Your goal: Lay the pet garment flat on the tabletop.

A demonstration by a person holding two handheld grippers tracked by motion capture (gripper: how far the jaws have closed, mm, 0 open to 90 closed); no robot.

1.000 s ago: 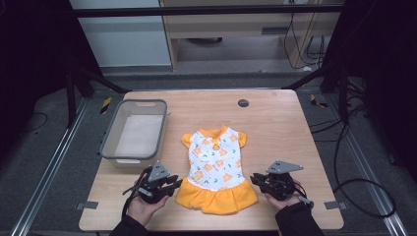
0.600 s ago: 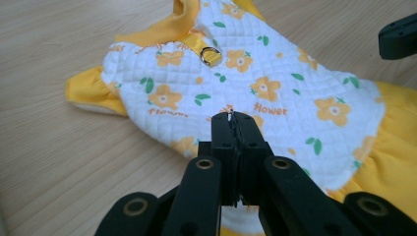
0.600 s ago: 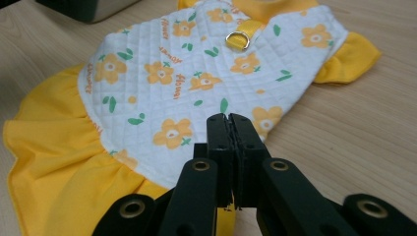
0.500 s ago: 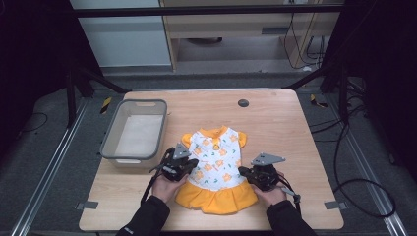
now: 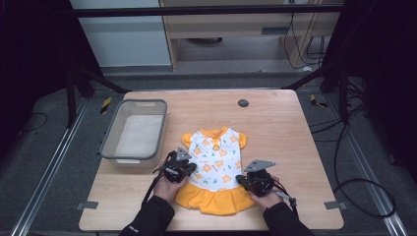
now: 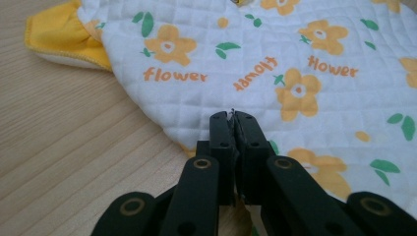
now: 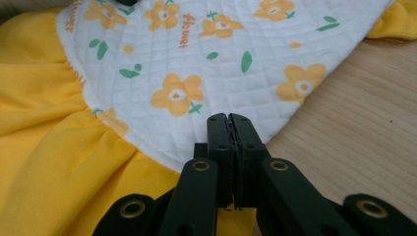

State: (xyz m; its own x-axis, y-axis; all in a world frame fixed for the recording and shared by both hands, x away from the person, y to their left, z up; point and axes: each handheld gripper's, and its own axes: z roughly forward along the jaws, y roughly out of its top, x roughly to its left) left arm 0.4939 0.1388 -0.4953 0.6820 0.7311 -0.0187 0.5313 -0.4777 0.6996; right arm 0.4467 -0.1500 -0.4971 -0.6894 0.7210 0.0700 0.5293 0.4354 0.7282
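Pinching dress (image 6: 275, 64) edge, "flower" print legible

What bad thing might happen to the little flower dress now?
1. Both the left gripper and the right gripper are closed over the dress, near its side edges. Whether they pinch fabric is unclear, so lifting might leave it behind.
2. If only one has a hold, the dress would likely hang crooked and bunch up.
3. The tub stands close beside the left gripper; a sideways swing might knock it.
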